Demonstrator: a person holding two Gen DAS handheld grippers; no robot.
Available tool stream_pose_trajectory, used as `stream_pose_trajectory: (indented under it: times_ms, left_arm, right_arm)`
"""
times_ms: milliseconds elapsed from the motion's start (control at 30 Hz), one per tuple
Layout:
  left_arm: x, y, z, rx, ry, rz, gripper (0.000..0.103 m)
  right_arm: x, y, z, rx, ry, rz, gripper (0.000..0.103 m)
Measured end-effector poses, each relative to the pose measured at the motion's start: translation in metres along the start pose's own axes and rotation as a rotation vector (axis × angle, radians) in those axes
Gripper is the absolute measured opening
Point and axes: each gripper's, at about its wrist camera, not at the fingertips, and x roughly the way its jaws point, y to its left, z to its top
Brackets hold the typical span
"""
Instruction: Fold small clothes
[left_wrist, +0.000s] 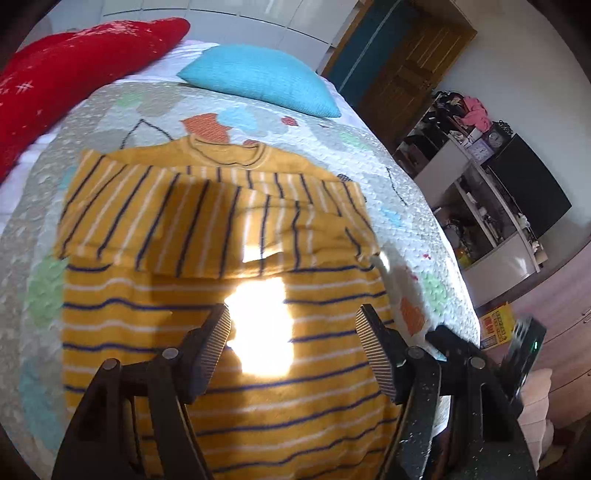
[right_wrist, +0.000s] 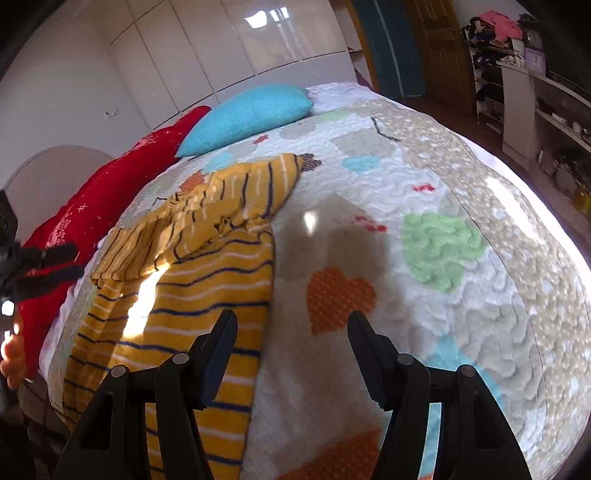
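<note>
Bedroom in a home.
A bed under a quilted heart-print bedspread (right_wrist: 461, 206) carries a turquoise cushion (left_wrist: 258, 79) and a red pillow (left_wrist: 66, 70); glossy white wardrobe doors (right_wrist: 229, 40), a wooden door (left_wrist: 410, 70) and cluttered white shelving (left_wrist: 476, 192) line the walls.

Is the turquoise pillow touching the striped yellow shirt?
Apart. The left wrist view shows bare quilt between the pillow and the shirt collar.

Soft cloth on a quilted bed

The striped shirt (left_wrist: 177, 325) is seen as matt knit; the bedspread (right_wrist: 461, 314) is puckered and rough; ribbed pads (left_wrist: 216, 338) are fitted on matt black plastic.
</note>
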Motion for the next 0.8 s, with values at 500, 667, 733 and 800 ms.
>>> stream_pose_trajectory:
  times_ms: [500,667,733,800]
  left_arm:
    - [-0.163,0.161,-0.114,-0.33,-0.254,0.341,0.084]
    - [-0.143,0.172,-0.117,-0.358,-0.239,0.315,0.084]
    - [-0.132,0.169,-0.113,-0.35,-0.231,0.293,0.084]
    - [-0.12,0.165,-0.108,-0.337,-0.225,0.277,0.084]
  right_arm:
    - [0.165,0.077,0.1,-0.082,0.176,-0.02,0.048]
    - [0.143,0.087,0.107,-0.135,0.106,-0.01,0.003]
    - [0.133,0.08,0.115,-0.121,0.07,-0.042,0.002]
    - [0.127,0.068,0.122,-0.112,0.046,-0.119,0.001]
